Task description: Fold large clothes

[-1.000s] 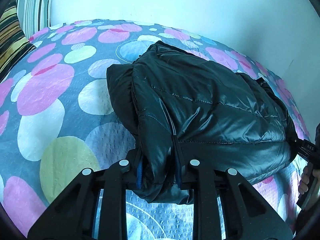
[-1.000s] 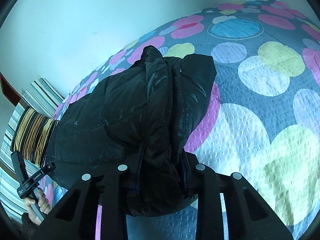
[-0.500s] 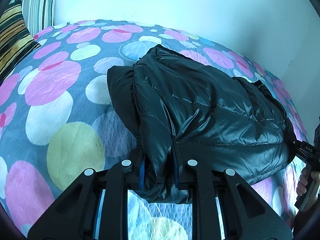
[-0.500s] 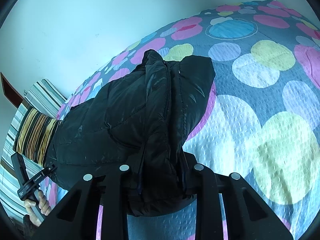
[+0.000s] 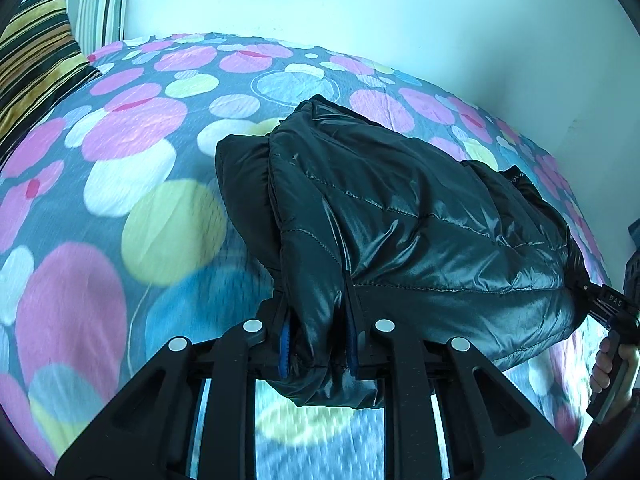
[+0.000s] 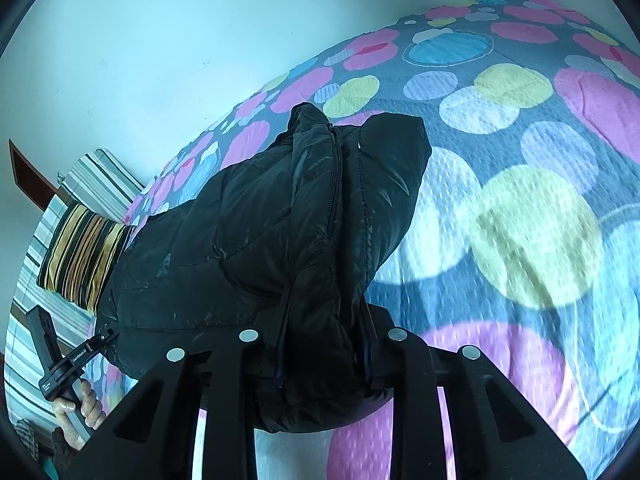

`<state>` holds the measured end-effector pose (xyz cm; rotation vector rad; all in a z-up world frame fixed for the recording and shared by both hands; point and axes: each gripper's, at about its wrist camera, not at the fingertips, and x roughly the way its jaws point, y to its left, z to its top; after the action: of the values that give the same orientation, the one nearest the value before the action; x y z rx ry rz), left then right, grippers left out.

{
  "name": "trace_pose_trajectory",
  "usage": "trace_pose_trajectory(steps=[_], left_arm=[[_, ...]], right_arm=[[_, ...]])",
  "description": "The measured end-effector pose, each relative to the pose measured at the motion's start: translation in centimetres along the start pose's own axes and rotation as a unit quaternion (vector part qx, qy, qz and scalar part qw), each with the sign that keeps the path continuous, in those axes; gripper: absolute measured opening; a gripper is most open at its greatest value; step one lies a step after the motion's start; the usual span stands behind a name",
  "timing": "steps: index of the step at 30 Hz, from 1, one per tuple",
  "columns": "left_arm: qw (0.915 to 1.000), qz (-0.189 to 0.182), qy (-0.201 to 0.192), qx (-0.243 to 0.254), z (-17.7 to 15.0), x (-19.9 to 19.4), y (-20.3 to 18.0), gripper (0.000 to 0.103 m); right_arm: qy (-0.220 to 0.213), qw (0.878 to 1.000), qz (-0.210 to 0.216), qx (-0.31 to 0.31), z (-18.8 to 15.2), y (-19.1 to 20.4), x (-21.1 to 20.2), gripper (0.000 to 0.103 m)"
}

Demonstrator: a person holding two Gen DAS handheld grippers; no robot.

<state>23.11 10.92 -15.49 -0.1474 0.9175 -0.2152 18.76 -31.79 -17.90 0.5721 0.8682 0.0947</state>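
A black quilted puffer jacket [image 5: 400,220] hangs folded in a thick bundle above the spotted bedspread [image 5: 132,152]. My left gripper [image 5: 316,340] is shut on one near corner of the bundle, padding bulging out between its blue pads. The right gripper [image 6: 320,356] is shut on the other near corner of the jacket [image 6: 260,240]. Each view shows the other gripper at the bundle's far corner: the right one [image 5: 604,304] with a hand on its handle, the left one [image 6: 80,356] likewise. The jacket's far end rests on the bed.
The bed [image 6: 520,208] carries a grey cover with pink, yellow, white and blue circles. Striped pillows [image 5: 36,48] lie at the head end, also in the right wrist view [image 6: 84,256]. A pale wall [image 5: 360,8] runs right behind the bed.
Both grippers have drawn the jacket bundle towards me across the bed and slightly up. The bedspread circles have slid under the bundle. Both grips are unchanged.
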Motion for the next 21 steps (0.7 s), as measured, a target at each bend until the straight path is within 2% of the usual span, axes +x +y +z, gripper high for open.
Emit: trace_pose_trajectory(steps=[7, 11, 21], left_arm=[[1.0000, 0.000, 0.003, -0.008, -3.2, -3.0, -0.1, 0.019], [1.0000, 0.005, 0.004, -0.007, -4.5, -3.1, 0.0, 0.021], [0.9998, 0.014, 0.003, -0.011, -4.6, -2.7, 0.1, 0.025]], right_arm=[[0.010, 1.000, 0.004, 0.000, -2.9, -0.5, -2.5, 0.027], [0.014, 1.000, 0.005, 0.000, -4.1, -0.9, -3.1, 0.027], [0.013, 1.000, 0.010, 0.013, -4.6, -1.6, -2.6, 0.030]])
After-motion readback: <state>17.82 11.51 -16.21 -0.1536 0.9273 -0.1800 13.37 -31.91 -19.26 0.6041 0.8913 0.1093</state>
